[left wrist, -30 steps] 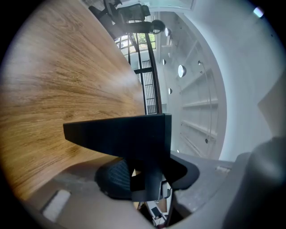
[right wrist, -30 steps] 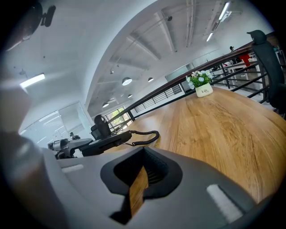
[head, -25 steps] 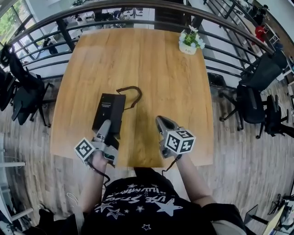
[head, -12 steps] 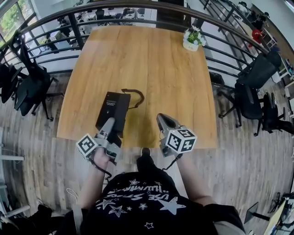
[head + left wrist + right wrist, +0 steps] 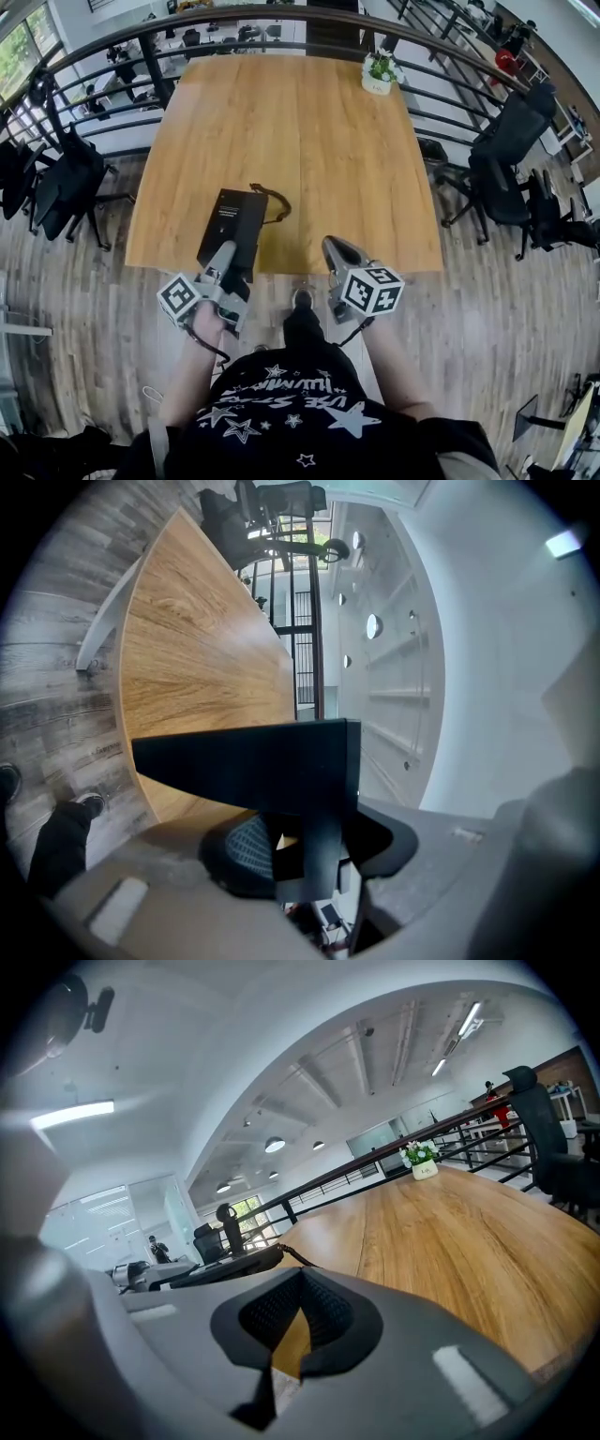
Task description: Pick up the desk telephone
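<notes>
Left tongs (image 5: 225,253) with telephone (image 5: 228,217), right tongs (image 5: 330,246): back toward table (image 5: 309,131) edge.

Bright daylight, soft glare on the table (image 5: 281,122), fisheye-warped edges.

We had the head cam looking steeply down on the square light-wood table (image 5: 309,141); both gripper cams skimmed that same tabletop up close.

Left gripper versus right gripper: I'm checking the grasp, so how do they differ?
The left gripper is clamped on the desk telephone; the right gripper is shut on nothing. The left gripper's jaws stand apart around it; the right gripper's meet. Both carry a marker cube.
</notes>
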`<state>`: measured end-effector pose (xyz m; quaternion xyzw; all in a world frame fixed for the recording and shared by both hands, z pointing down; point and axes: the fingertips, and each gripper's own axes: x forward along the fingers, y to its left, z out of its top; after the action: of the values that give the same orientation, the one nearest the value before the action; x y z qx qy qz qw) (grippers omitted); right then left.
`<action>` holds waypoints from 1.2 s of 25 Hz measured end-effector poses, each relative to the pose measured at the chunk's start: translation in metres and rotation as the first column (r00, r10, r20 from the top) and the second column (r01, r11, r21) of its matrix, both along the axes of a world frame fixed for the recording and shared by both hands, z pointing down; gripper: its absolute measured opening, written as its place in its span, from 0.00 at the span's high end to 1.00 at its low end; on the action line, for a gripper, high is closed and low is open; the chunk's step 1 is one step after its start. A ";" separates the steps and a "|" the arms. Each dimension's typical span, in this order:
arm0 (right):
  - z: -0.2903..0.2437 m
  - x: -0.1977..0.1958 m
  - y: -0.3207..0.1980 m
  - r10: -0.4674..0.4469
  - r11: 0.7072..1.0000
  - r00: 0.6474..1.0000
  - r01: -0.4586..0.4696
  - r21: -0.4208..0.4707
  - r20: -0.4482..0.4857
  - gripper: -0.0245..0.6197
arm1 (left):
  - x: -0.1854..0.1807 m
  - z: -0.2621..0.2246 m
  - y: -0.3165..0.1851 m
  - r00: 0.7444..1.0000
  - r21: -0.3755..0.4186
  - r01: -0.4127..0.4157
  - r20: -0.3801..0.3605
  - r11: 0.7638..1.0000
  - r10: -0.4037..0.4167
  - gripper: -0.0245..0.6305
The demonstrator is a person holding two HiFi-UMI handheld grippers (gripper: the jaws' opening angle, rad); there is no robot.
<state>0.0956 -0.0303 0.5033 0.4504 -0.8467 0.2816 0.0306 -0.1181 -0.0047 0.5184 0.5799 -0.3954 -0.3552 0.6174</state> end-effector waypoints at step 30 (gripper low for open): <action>-0.018 -0.009 0.129 0.037 0.999 0.999 -0.036 0.034 -0.028 0.96 | -0.016 -0.026 0.116 0.998 0.044 -0.064 0.015 0.997 0.064 0.68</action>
<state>0.0864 0.0990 0.4851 0.4703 -0.8424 0.2613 0.0299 -0.1340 0.1109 0.4923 0.6084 -0.3729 -0.3399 0.6126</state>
